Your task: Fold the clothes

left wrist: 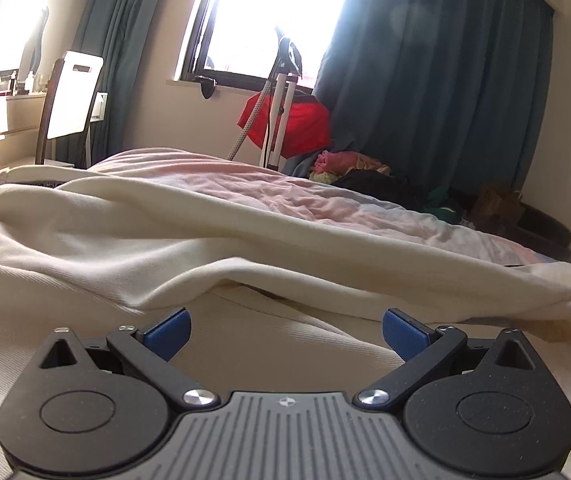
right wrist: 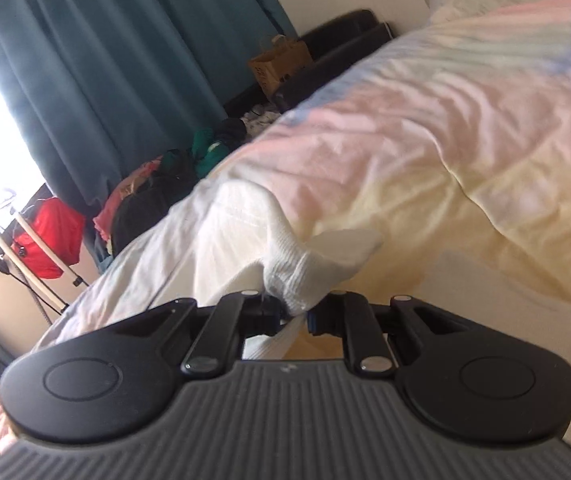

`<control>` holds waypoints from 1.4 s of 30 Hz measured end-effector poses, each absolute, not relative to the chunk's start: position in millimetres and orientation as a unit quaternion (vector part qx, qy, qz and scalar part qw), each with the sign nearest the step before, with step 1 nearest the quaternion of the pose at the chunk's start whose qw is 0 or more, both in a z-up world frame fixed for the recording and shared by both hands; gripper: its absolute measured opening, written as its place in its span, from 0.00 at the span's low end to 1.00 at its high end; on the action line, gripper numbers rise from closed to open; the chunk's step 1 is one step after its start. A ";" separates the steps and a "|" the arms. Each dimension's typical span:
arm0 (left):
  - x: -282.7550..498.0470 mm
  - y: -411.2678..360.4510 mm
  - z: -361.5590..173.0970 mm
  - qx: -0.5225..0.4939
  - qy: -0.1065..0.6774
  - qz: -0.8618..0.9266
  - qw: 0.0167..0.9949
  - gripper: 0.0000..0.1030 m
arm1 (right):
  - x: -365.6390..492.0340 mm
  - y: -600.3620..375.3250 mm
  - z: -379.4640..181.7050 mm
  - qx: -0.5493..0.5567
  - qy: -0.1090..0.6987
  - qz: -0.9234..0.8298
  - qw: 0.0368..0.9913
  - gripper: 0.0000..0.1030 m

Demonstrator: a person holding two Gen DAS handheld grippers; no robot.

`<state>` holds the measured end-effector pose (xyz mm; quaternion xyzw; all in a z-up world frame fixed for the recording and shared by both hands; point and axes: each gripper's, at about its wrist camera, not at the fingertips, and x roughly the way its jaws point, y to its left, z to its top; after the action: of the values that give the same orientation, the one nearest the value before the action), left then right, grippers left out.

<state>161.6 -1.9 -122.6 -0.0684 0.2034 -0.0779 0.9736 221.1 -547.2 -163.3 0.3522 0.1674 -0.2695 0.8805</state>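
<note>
Bottom of the left wrist view: our left gripper (left wrist: 285, 334) hovers low with its blue pads (left wrist: 167, 334) spread wide and nothing between them, lined up on the loose edge of the cream garment (left wrist: 133, 248) just ahead, presumably so we can take a second hold. That garment sprawls across the centre of the frame over the pastel duvet (left wrist: 221, 182). In the lower centre of the right wrist view, our right gripper (right wrist: 293, 314) is pinched tight on the garment's ribbed cuff (right wrist: 305, 280), and from there a long fold runs taut, we judge to pull the cloth straight for folding. Further off, a heap of clothes (left wrist: 349, 164) lies past the bed. Beyond, teal curtains (left wrist: 437, 80) frame the bright window at the top.
</note>
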 end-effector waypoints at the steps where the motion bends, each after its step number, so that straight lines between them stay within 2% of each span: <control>1: 159.8 -4.1 -120.5 -0.060 0.199 -0.078 0.975 1.00 | 213.1 -550.8 -177.2 0.365 0.178 -0.271 0.873 0.14; 5: 146.6 -9.7 -111.6 -0.055 0.193 -0.090 0.976 1.00 | 208.6 -550.3 -190.2 0.357 0.187 -0.266 0.876 0.16; 8: 136.2 -14.9 -102.0 -0.049 0.187 -0.101 0.976 1.00 | 214.1 -538.5 -181.3 0.306 0.207 -0.270 0.889 0.23; 10: 125.8 -16.1 -94.1 -0.040 0.178 -0.104 0.978 1.00 | 210.6 -531.1 -176.0 0.290 0.224 -0.259 0.894 0.40; 12: 115.8 -17.5 -86.5 -0.033 0.170 -0.106 0.979 1.00 | 202.6 -520.0 -164.4 0.271 0.230 -0.244 0.902 0.87; 14: 106.7 -18.5 -80.3 -0.031 0.166 -0.110 0.980 1.00 | 190.5 -505.2 -146.9 0.247 0.226 -0.225 0.915 0.95; 23: 55.1 -26.4 -54.3 0.018 0.151 -0.119 0.981 1.00 | 100.7 -402.8 -57.5 0.145 0.202 -0.110 0.962 0.95; 29: 13.1 -30.2 -40.2 0.014 0.154 -0.134 0.979 1.00 | 41.6 -352.3 -29.2 0.083 0.181 -0.045 0.979 0.95; 31: 4.8 -30.9 -40.4 0.007 0.160 -0.143 0.977 1.00 | 38.0 -351.3 -27.9 0.096 0.188 -0.042 0.977 0.95; 42: 21.7 -75.0 -83.3 0.134 0.200 -0.186 0.953 1.00 | 37.9 -376.0 -40.4 0.184 0.213 -0.119 0.952 0.95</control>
<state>21.7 -75.0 -83.3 0.1336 0.1999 -0.1857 0.9527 37.9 -376.0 -40.4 0.1836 0.2131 -0.1186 0.9523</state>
